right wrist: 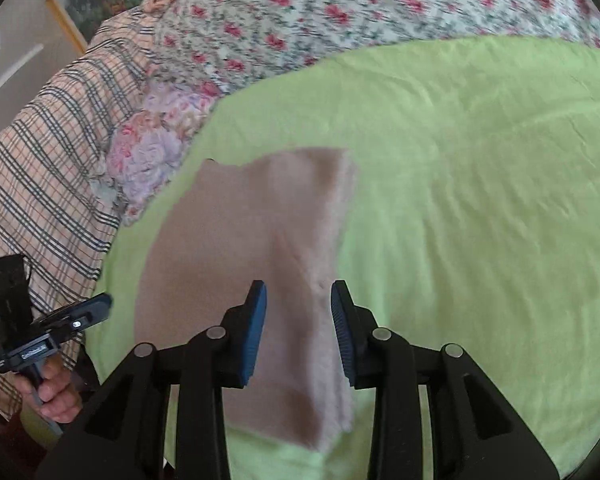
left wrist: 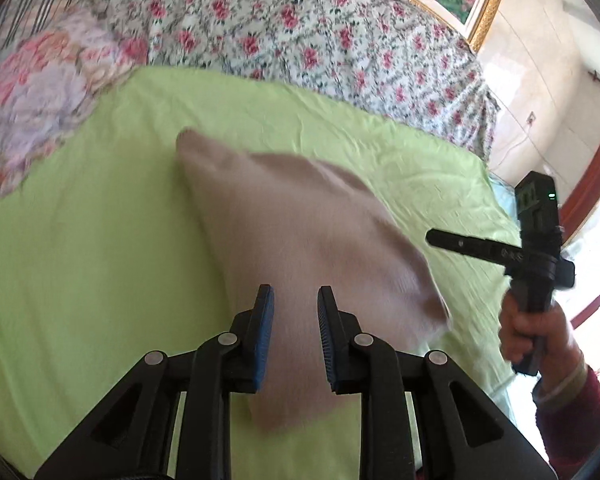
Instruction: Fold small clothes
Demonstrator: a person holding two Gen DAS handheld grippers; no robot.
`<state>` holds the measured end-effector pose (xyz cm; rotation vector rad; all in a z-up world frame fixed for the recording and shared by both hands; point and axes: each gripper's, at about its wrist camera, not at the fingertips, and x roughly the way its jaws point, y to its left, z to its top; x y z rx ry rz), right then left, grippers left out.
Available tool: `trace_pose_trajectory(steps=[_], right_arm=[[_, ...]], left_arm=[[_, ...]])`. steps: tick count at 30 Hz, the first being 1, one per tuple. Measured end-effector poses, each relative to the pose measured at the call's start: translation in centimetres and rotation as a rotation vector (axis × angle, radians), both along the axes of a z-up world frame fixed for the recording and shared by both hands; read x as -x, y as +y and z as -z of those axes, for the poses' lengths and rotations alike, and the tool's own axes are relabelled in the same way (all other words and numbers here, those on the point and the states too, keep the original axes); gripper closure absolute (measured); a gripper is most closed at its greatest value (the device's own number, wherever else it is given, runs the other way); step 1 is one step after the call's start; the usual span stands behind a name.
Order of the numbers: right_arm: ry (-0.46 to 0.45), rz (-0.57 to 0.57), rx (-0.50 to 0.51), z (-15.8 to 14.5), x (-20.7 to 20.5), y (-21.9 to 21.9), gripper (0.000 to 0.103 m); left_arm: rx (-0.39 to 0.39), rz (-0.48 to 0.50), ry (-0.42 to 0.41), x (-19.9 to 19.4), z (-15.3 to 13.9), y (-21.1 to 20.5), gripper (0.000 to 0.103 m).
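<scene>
Beige garment [left wrist: 300, 248] flat on green sheet [left wrist: 80, 260] | floral quilt [left wrist: 300, 32] behind | left tool [left wrist: 296, 312], right tool [right wrist: 299, 312] spread

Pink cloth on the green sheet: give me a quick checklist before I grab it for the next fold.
1. Left gripper open and holding nothing: ok.
2. Right gripper open and holding nothing: ok.
3. Pink cloth lies on the green sheet: ok.
4. Cloth flat, without a raised flap: cannot tell, blurred.
5. Cloth apart from the flowered quilt: ok.
6. Both grippers clear of each other: ok.
</scene>
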<state>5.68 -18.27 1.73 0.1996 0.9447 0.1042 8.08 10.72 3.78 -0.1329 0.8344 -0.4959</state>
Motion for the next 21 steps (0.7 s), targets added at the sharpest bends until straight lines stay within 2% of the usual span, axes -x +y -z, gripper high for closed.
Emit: trace_pose_trajectory(steps=[4, 6, 7, 8, 10, 12, 15, 17, 21], right_arm=[[0.058, -0.034, 0.003, 2.3, -3.4, 1.0, 0.068], [0.114, -0.014, 0.042, 3.8, -4.8, 0.2, 0.071], [0.137, -0.006, 0.061, 4.5, -5.3, -0.3, 0.077], [0.156, -0.003, 0.072, 5.0, -5.7, -0.7, 0.088], [0.162, -0.005, 0.046, 5.8, -6.2, -1.6, 0.090], [0.162, -0.006, 0.037, 5.7, -6.5, -2.1, 0.090], [0.158, 0.003, 0.029, 5.5, -6.6, -2.6, 0.090], [0.145, 0.004, 0.033, 5.0, -6.4, -2.6, 0.090], [0.110, -0.009, 0.062, 3.2, -4.0, -1.8, 0.086]], left_arm=[[0.010, 0.013, 0.032, -3.6, 1.1, -1.6, 0.083], [-0.049, 0.012, 0.054, -4.7, 2.3, -2.4, 0.083], [-0.077, 0.008, 0.071, -5.1, 3.2, -2.7, 0.088], [-0.087, 0.010, 0.087, -5.6, 4.0, -2.9, 0.090], [-0.061, 0.008, 0.113, -6.4, 5.4, -3.1, 0.093], [-0.037, 0.004, 0.128, -6.4, 5.9, -3.4, 0.095], [-0.058, 0.000, 0.119, -6.6, 5.8, -4.3, 0.095], [-0.040, -0.004, 0.117, -6.1, 5.4, -4.1, 0.095], [-0.002, -0.005, 0.108, -4.4, 4.3, -2.6, 0.095]])
